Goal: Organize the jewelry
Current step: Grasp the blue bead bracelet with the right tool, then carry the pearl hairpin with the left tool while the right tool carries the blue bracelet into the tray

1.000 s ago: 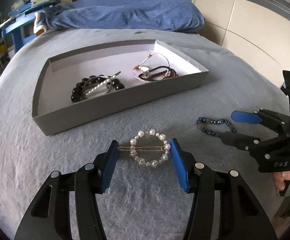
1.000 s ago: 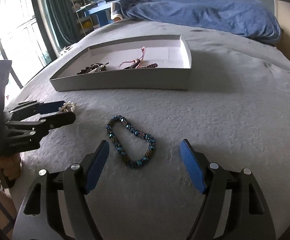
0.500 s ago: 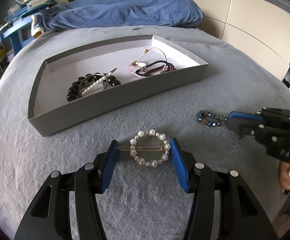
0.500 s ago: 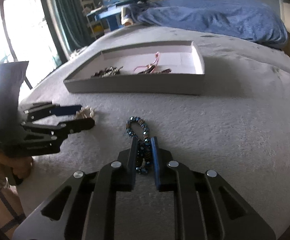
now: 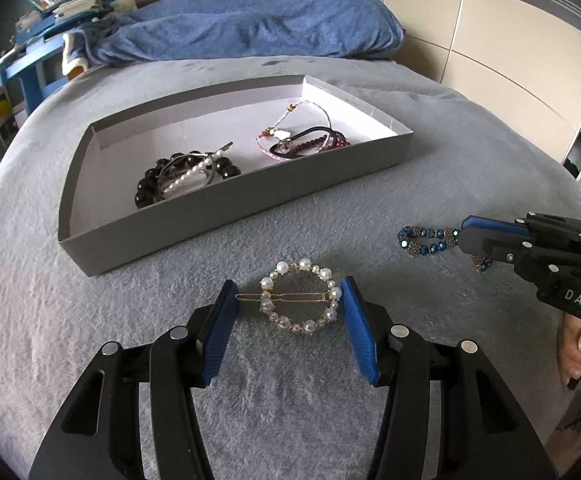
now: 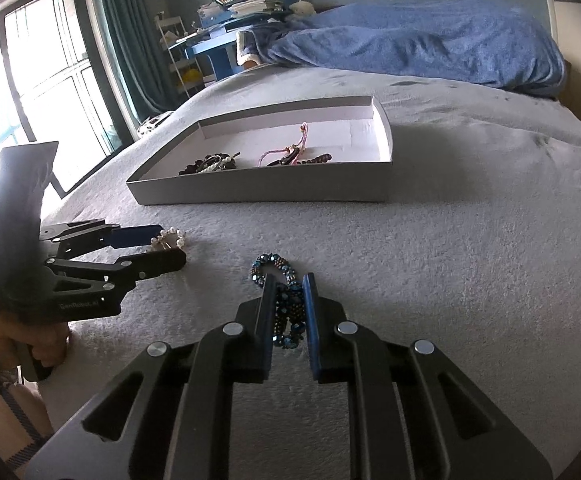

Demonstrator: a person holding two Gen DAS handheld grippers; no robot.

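Note:
A round pearl hair clip [image 5: 299,298] lies on the grey bedspread between the open blue pads of my left gripper [image 5: 288,294]; the pads stand beside it without squeezing. It also shows in the right wrist view [image 6: 169,238]. My right gripper [image 6: 287,284] is shut on a blue beaded bracelet [image 6: 286,300], pinching it into a narrow loop on the bedspread. The bracelet [image 5: 426,236] and right gripper [image 5: 464,236] also show in the left wrist view. A grey tray [image 5: 226,204] behind holds black bead bracelets [image 5: 182,180] and pink and dark cord bracelets [image 5: 302,140].
The bed's grey cover [image 6: 470,260] spreads all around. A blue blanket [image 5: 250,28] lies at the head of the bed. A blue desk with books [image 6: 234,4] and a window [image 6: 38,92] stand to the left; a cream wardrobe [image 5: 490,32] to the right.
My right gripper went from wide open around the blue bracelet to shut on it, squeezing it into a narrow loop. My left gripper stayed open around the pearl clip.

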